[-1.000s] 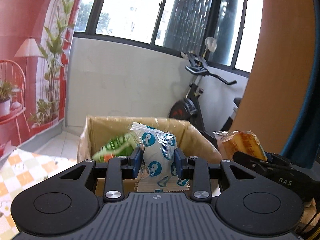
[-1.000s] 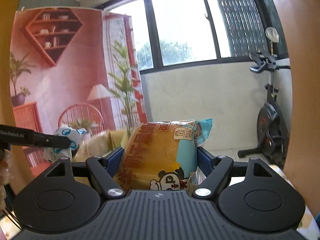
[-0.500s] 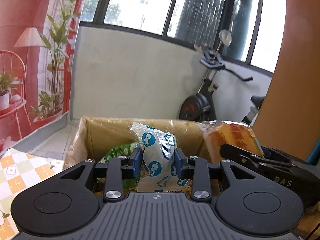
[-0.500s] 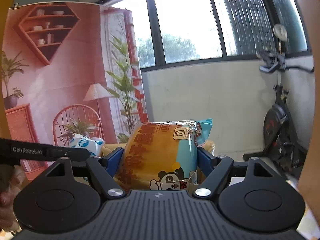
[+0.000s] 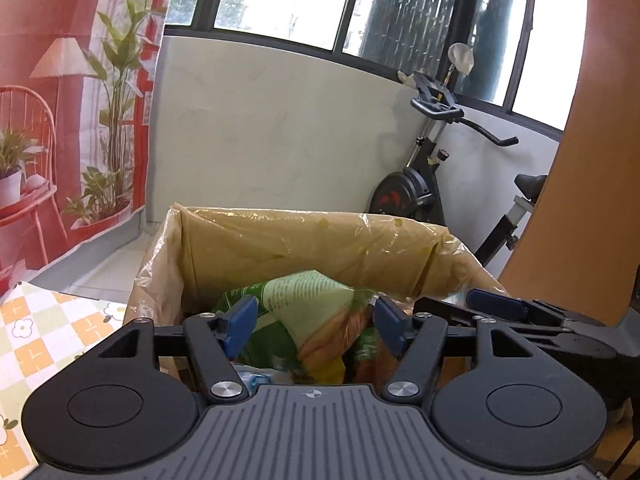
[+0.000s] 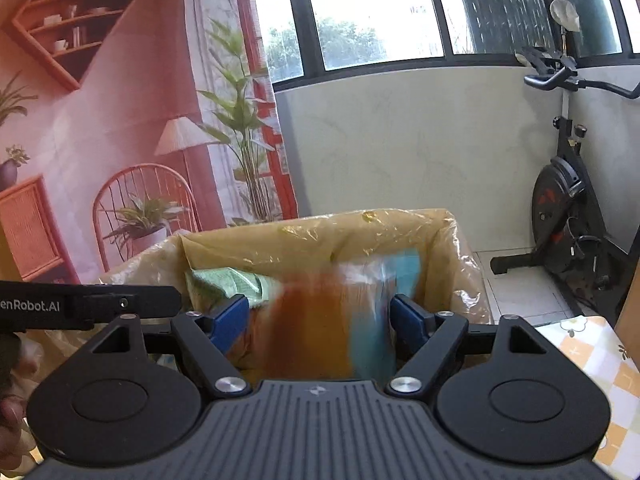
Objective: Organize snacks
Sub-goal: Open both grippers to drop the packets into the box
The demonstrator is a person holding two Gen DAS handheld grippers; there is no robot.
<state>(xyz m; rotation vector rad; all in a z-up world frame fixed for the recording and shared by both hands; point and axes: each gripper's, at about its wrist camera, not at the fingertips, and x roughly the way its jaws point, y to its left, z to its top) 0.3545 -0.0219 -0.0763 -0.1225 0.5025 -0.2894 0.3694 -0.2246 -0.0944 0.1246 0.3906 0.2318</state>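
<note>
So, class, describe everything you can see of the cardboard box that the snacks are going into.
The cardboard box is brown and open-topped, lined with thin, crinkled, clear plastic film draped over its rim and glinting in the light. It stands upright on a checked tablecloth, in front of the pale wall below the windows. Inside lie several packets, a green snack packet uppermost. Both grippers hover at its near edge with fingers spread.

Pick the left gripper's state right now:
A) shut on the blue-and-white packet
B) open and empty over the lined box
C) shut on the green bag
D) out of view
B: the left gripper shows its blue pads spread wide with nothing between them, above the green bag lying inside the plastic-lined cardboard box.
</note>
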